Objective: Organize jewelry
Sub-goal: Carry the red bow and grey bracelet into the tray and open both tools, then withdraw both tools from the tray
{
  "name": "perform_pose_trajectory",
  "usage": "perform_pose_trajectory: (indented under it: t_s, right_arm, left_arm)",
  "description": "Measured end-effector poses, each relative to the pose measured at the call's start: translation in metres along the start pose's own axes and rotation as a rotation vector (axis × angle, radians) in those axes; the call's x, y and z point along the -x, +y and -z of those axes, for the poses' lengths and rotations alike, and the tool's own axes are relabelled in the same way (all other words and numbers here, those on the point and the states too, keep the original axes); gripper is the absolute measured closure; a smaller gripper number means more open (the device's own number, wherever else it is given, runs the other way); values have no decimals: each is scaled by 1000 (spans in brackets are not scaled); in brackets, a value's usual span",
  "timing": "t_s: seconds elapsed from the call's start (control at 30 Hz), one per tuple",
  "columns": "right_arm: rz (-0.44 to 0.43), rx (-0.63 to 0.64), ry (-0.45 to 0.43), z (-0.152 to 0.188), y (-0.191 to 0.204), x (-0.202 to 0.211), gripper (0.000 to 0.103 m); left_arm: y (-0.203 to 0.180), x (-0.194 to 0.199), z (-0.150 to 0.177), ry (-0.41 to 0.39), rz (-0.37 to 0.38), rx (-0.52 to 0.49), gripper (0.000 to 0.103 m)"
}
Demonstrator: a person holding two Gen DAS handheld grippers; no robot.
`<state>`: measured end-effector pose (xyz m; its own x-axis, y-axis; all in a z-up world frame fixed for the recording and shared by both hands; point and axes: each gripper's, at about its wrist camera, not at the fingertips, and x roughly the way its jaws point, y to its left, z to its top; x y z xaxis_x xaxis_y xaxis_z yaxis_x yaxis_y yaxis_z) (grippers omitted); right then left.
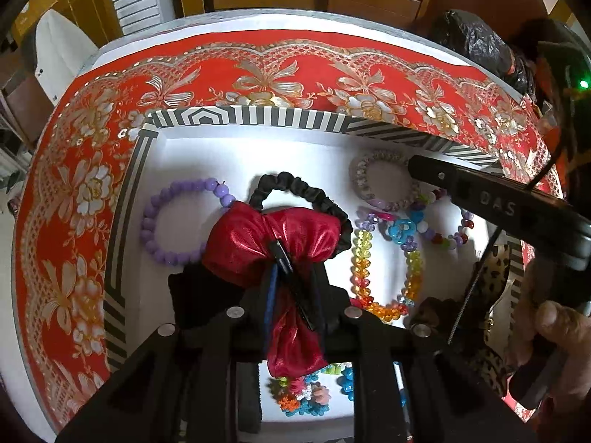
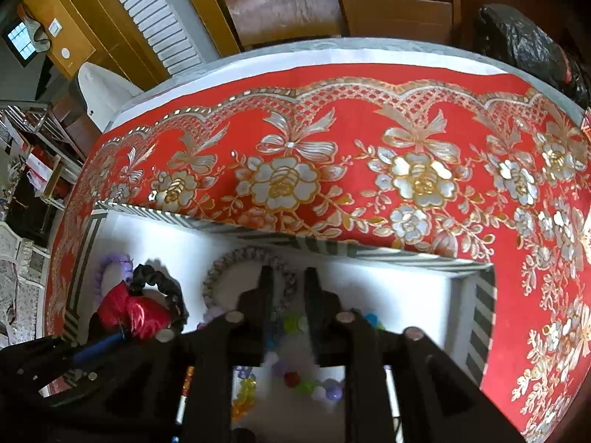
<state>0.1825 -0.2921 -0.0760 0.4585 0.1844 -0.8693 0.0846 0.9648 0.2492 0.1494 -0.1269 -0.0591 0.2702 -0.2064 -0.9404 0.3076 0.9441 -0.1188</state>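
Note:
A white box with a black-and-white striped rim (image 1: 258, 117) sits on the red floral tablecloth. My left gripper (image 1: 284, 258) is shut on a red satin bow (image 1: 266, 243) attached to a black scrunchie band (image 1: 295, 184), held low over the box floor. Inside lie a purple bead bracelet (image 1: 155, 229), a pale spiral hair tie (image 1: 364, 184), a rainbow crystal bracelet (image 1: 410, 277) and a mixed bead bracelet (image 1: 454, 236). My right gripper (image 2: 288, 277) is open and empty over the spiral hair tie (image 2: 221, 269); it also shows in the left wrist view (image 1: 413, 170).
A leopard-print hair piece (image 1: 495, 269) lies at the box's right edge. Colourful flower beads (image 1: 306, 395) lie near the box front. A black plastic bag (image 2: 524, 48) sits at the table's far right edge. Wooden chairs (image 2: 399, 3) stand behind the table.

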Motion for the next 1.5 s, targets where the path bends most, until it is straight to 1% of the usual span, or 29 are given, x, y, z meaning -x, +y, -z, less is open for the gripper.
perform_pose_trajectory:
  t_s: [0.1, 0.17, 0.2, 0.27, 0.5, 0.57, 0.63, 0.83, 0.97, 1.13, 1.2, 1.3, 1.5]
  right_arm:
    - [-15, -7, -15, 5, -6, 13, 81]
    - [-11, 3, -34, 10, -6, 25, 75]
    - [-9, 7, -42, 14, -6, 32, 74]
    - [-9, 10, -54, 20, -6, 42, 70]
    - [-4, 44, -137, 58, -2, 96, 64]
    - [-4, 53, -162, 72, 3, 111, 57]
    - [-3, 70, -183, 88, 7, 126, 54]
    - [3, 86, -221, 133, 21, 158, 50]
    - [-8, 82, -230, 159, 31, 168, 50]
    - [10, 103, -254, 186, 46, 180, 50]
    - [2, 92, -260, 193, 49, 183, 49]
    - [10, 78, -266, 201, 53, 185, 46]
    - [19, 68, -266, 212, 62, 188, 45]
  left_arm:
    - [-1, 2, 1, -11, -12, 3, 88]
    - [0, 6, 3, -16, -8, 11, 86]
    - [0, 8, 4, -15, -11, 15, 85]
    - [1, 13, 6, -19, -12, 19, 84]
    - [5, 40, 25, -52, -31, 29, 84]
    - [5, 50, 34, -66, -35, 28, 84]
    - [4, 60, 42, -81, -41, 24, 84]
    - [1, 87, 69, -115, -58, 10, 84]
    - [1, 103, 86, -136, -72, -1, 84]
    - [5, 120, 105, -163, -104, -8, 84]
    - [7, 125, 112, -173, -120, -16, 84]
    - [10, 131, 120, -188, -140, -20, 84]
    - [14, 139, 133, -195, -148, -32, 84]
